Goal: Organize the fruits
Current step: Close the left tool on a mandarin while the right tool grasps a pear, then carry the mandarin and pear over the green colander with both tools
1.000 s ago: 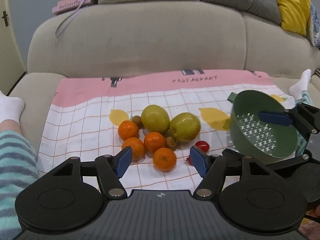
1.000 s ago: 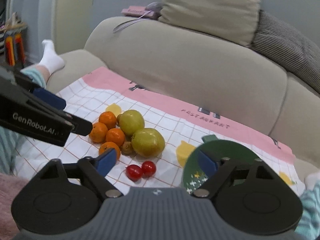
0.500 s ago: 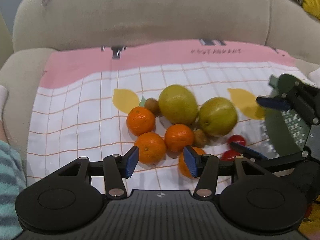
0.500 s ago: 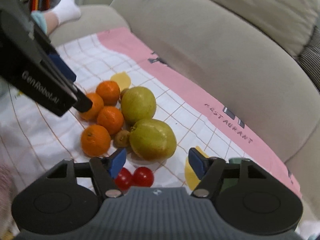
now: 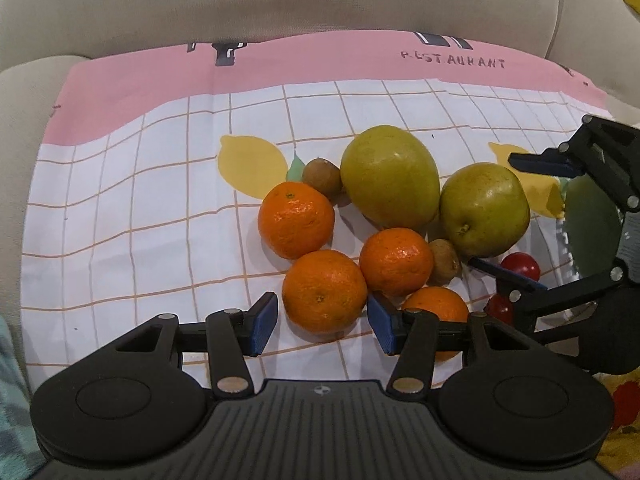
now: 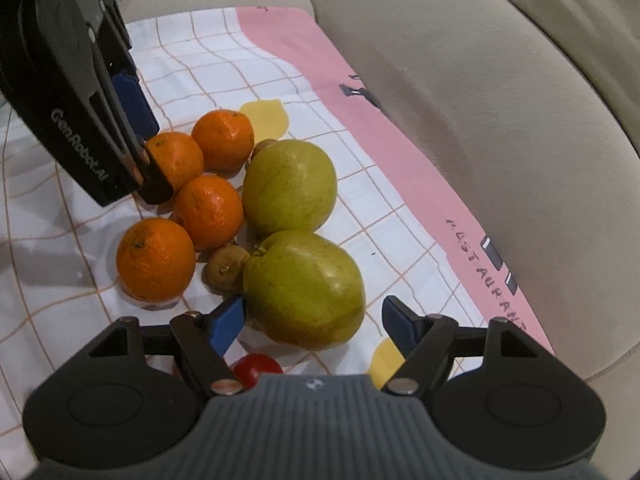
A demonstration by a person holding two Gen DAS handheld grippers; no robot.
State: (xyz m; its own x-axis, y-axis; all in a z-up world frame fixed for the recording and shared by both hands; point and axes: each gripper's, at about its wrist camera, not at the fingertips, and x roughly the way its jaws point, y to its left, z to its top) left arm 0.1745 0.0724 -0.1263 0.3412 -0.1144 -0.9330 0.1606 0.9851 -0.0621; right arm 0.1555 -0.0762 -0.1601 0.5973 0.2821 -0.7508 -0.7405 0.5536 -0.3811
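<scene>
Here the left claw [image 5: 322,322], jaws apart, straddled an orange [image 5: 324,290]; the right claw [image 6: 314,322], apart after narrowing, flanked a pear [image 6: 304,288], kiwi [image 6: 226,266] crowding alongside.

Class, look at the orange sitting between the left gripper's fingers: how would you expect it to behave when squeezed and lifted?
The orange looks round, so it will probably roll if nudged. Its dimpled skin should give the left gripper fair grip. It touches another orange, which may shift as it lifts.
</scene>
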